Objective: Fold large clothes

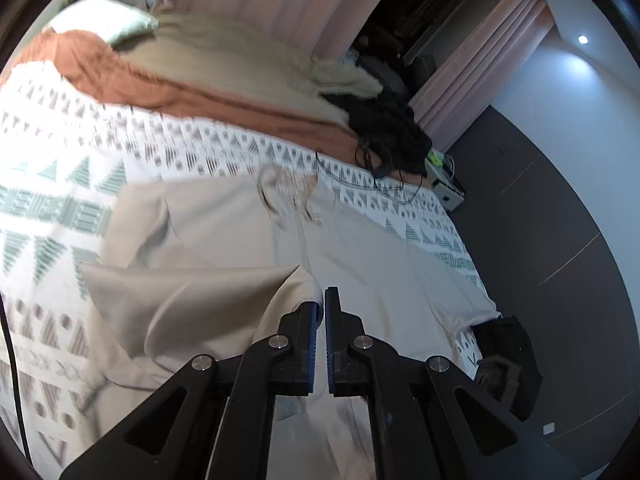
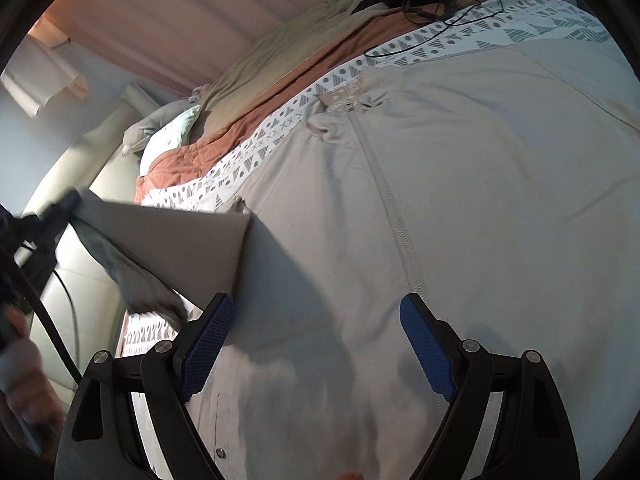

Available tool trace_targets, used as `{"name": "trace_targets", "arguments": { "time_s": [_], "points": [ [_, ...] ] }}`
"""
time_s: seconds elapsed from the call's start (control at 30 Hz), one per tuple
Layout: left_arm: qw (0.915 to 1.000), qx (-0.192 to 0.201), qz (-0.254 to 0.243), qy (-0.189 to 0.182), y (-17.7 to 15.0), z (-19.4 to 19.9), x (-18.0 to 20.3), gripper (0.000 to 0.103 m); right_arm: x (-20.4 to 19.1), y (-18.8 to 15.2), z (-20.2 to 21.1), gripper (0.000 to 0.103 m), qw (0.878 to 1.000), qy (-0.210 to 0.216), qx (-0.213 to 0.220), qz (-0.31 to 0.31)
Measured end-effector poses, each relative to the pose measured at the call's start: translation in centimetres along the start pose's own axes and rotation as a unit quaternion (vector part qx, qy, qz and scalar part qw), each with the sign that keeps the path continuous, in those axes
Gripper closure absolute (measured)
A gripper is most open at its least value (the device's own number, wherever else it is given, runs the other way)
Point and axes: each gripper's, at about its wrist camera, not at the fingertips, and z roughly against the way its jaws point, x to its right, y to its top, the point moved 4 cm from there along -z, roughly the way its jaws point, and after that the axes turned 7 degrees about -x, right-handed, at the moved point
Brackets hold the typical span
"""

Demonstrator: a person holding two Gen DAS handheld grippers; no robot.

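A large beige zip-front garment (image 1: 224, 232) lies spread on a bed with a white patterned cover (image 1: 60, 184). My left gripper (image 1: 321, 304) is shut on the garment's sleeve (image 1: 192, 292) and holds it lifted above the body. In the right wrist view the garment (image 2: 460, 200) fills the frame, its zipper (image 2: 400, 236) running down the middle. The lifted sleeve (image 2: 176, 244) hangs at the left, held by the left gripper (image 2: 68, 200). My right gripper (image 2: 316, 336) is open and empty just above the garment's lower part.
A rust blanket (image 1: 168, 88), a tan blanket (image 1: 224, 48) and a pillow (image 1: 104, 20) lie at the bed's far side. A black clothes pile (image 1: 392, 128) with cables sits near the far corner. A dark wall (image 1: 560, 240) borders the bed on the right.
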Motion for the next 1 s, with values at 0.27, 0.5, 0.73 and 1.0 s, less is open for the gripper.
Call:
{"name": "trace_targets", "arguments": {
  "time_s": [0.27,0.5,0.73,1.0],
  "points": [
    [0.9952,-0.070,0.057,-0.037,-3.9,-8.4,-0.7,0.084,3.4,1.1,2.7,0.019,0.998,-0.018,0.034,-0.052],
    [0.9890,-0.063,0.112,-0.073,-7.2,-10.9,-0.8,0.000,4.9,0.8,5.2,0.019,0.994,-0.018,0.060,-0.085],
    [0.9800,-0.016,0.182,-0.079,-10.0,-8.0,-0.5,0.000,5.0,0.4,6.6,0.019,0.993,-0.018,0.082,-0.088],
    [0.9719,0.102,0.212,-0.012,-11.3,-0.1,-5.1,0.000,1.6,0.1,5.2,0.019,0.997,-0.017,0.070,-0.011]
  ]
}}
